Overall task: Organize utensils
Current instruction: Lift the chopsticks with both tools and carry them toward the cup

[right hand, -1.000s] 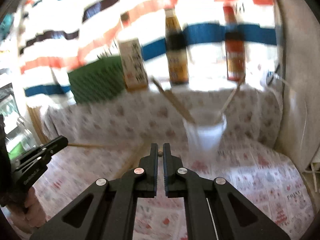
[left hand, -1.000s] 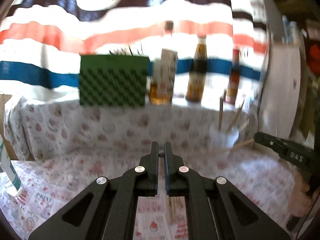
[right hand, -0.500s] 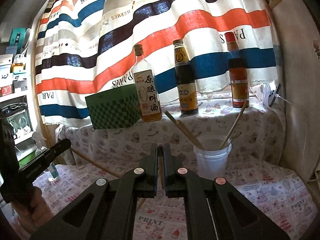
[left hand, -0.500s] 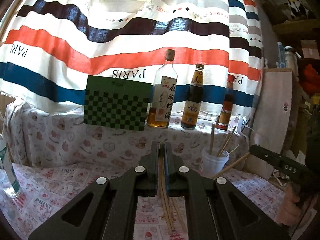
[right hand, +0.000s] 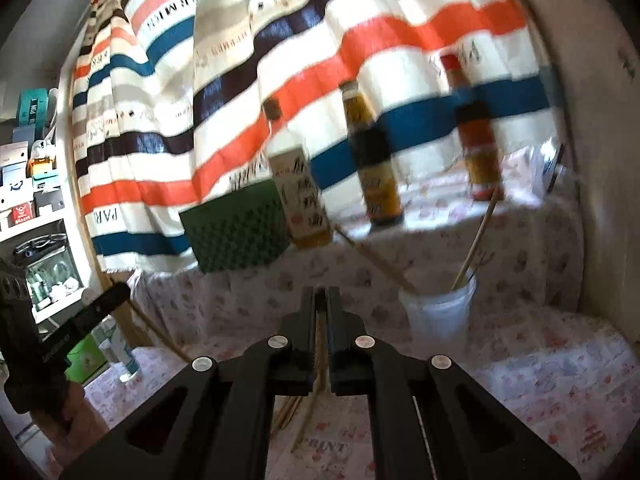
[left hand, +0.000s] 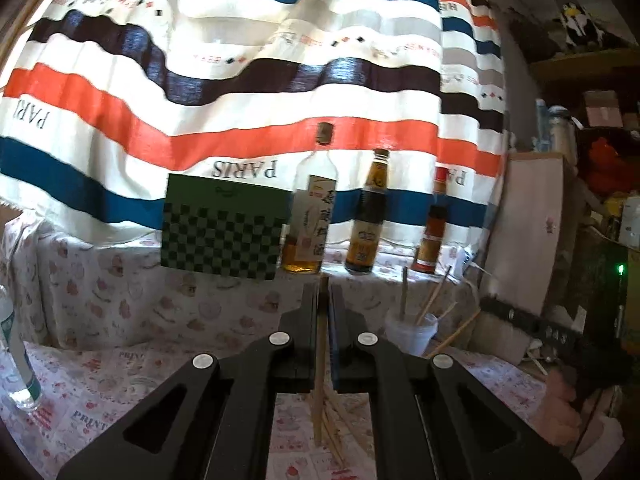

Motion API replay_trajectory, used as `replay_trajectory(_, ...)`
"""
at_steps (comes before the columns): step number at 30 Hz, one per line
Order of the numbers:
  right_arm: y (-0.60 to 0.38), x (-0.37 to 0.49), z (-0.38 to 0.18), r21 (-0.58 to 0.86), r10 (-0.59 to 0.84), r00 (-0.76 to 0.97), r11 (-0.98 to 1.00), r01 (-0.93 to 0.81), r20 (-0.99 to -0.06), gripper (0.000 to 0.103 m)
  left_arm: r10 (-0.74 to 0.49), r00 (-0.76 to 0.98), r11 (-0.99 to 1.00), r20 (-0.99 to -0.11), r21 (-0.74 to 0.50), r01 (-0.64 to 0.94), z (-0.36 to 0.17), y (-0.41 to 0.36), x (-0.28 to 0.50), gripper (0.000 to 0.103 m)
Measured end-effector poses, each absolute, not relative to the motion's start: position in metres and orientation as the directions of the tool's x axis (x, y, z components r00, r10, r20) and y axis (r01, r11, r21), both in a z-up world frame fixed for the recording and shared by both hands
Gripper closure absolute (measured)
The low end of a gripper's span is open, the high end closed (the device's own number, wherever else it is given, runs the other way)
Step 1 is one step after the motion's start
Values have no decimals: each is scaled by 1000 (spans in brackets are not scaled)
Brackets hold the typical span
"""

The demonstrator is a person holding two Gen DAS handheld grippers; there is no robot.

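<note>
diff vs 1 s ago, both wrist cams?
The left gripper has lifted its chopstick off the table; the loose chopsticks now lie lower in view. The right gripper rose slightly, too. Both stay shut on a chopstick. The cup and bottles stay put.

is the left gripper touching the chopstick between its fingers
Touching. The left wrist view shows the left gripper closed on the chopstick, which runs up through the narrow slot between its pads.
</note>
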State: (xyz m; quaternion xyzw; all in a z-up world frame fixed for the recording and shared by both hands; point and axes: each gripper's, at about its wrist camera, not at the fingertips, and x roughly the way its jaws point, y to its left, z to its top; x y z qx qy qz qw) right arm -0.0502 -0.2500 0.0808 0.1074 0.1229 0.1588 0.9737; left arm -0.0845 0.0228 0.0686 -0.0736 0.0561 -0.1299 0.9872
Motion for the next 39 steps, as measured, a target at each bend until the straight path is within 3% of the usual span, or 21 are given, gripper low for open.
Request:
replay_trajectory(2, -252, -60, 89, 179, 254, 955, 958, -226, -154, 97, -270, 958, 956, -98, -143, 255, 70, 20, -85, 99)
replay_trajectory(4, -259, -64, 94, 207, 276, 952, 947, -246, -132, 97, -291, 951, 949, -100, -156, 274, 70, 20, -84, 99)
replay_trajectory(8, -262, -65, 96, 245, 333, 932, 925, -292, -147, 97, -375, 922, 910, -94, -226, 347, 69, 24, -83, 97)
replay_trajectory(13, -258, -67, 96, 215, 326, 934, 932, -291, -146, 97, -369, 925, 903, -95, -274, 332, 66, 31, -78, 97)
replay_trajectory(17, -239, -74, 94, 94, 282, 950, 958, -271, -135, 97, -377, 918, 905, -120, -259, 338, 65, 28, -76, 97)
replay_trajectory(23, -244, -65, 92, 130, 315, 929, 947, -293, -195, 97, -338, 925, 931, -175, -207, 301, 64, 19, -68, 98)
replay_trajectory(26, -251, -59, 94, 182, 353, 911, 931, -318, -214, 97, -275, 943, 959, -189, -124, 254, 70, 12, -52, 98)
replay_trajectory(29, -251, -50, 96, 156, 304, 926, 949, -274, -224, 97, -263, 931, 958, -254, -181, 221, 86, 15, -23, 99)
replay_trajectory(33, -263, -35, 124, 185, 307, 922, 946, -267, -235, 97, -239, 946, 962, -218, -188, 199, 115, 11, -6, 99)
replay_trajectory(37, -272, -21, 158, 106, 245, 953, 968, -228, -181, 97, -335, 926, 915, -174, -293, 276, 140, -1, 21, 99)
replay_trajectory(39, -279, -10, 171, 103, 215, 963, 974, -200, -161, 97, -360, 925, 904, -124, -290, 313, 153, -14, 29, 99)
